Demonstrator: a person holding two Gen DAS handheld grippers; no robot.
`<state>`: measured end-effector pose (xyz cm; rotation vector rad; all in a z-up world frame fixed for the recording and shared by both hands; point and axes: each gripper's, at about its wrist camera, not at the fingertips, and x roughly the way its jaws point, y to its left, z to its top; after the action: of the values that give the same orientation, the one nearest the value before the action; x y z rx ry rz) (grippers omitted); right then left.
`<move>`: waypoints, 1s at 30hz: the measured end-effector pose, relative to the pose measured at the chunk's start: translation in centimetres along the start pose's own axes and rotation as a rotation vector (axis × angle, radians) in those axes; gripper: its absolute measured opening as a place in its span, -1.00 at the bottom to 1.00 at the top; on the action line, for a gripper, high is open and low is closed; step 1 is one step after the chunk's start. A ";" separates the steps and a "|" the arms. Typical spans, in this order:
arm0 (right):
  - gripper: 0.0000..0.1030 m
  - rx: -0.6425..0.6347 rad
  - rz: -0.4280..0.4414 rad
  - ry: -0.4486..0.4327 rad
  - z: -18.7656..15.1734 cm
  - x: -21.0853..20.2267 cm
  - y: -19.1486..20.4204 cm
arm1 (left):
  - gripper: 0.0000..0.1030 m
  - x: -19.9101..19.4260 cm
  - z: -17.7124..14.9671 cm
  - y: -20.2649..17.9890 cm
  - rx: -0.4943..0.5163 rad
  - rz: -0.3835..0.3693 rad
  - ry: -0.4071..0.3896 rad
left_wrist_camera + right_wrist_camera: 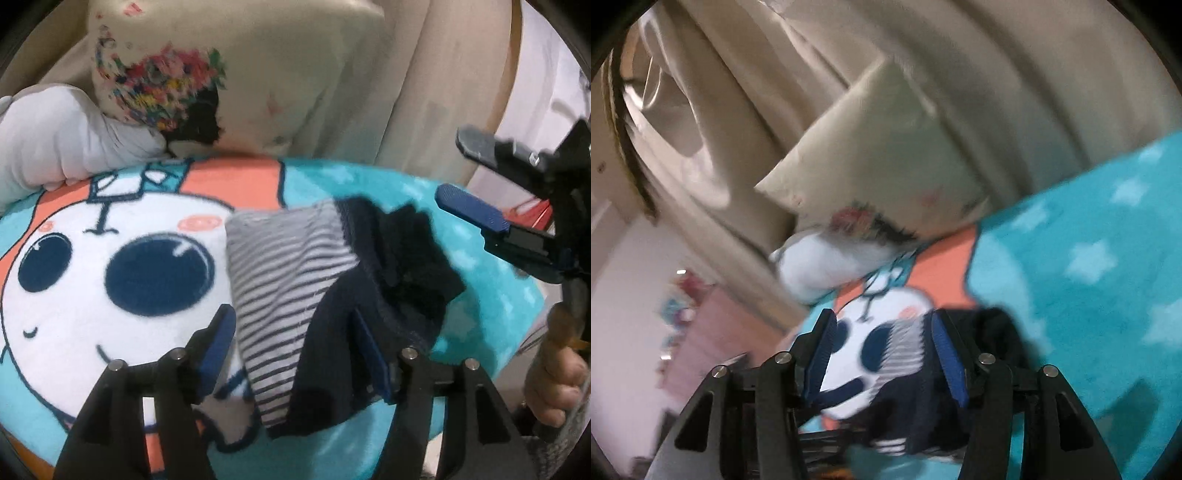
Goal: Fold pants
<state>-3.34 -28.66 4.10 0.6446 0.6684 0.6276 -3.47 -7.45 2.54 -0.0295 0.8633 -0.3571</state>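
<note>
Small pants [295, 280], grey-and-navy striped with dark navy parts, lie bunched and partly folded on a turquoise cartoon blanket [480, 236]. My left gripper [293, 334] is open just above the near end of the pants, its fingers on either side of them. My right gripper [448, 168] shows at the right of the left wrist view, open and held in the air beside the pants. In the blurred right wrist view the right gripper [882, 341] is open and empty, with the pants [908, 369] below and beyond its fingers.
A cream pillow with a floral print [236, 74] and a white pillow [55, 136] lean at the far edge of the blanket. Beige curtains [997, 74] hang behind. My hand [557, 376] holds the right gripper's handle at the right.
</note>
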 end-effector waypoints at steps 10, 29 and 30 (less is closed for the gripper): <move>0.22 0.036 -0.065 -0.020 -1.8 -0.6 -2.1 | 0.28 0.5 -0.3 5.0 -0.179 -0.096 0.099; 0.29 0.007 -0.065 0.113 -4.5 2.6 -2.4 | 0.29 7.3 4.5 8.6 -0.240 0.091 0.123; 0.29 0.019 -0.086 0.122 -4.6 3.1 -3.0 | 0.29 6.4 4.6 8.8 -0.245 0.065 0.119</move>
<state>-3.81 -26.88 -1.95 0.5950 0.8123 0.5842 6.36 -1.71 -0.68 -0.2088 1.0197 -0.1922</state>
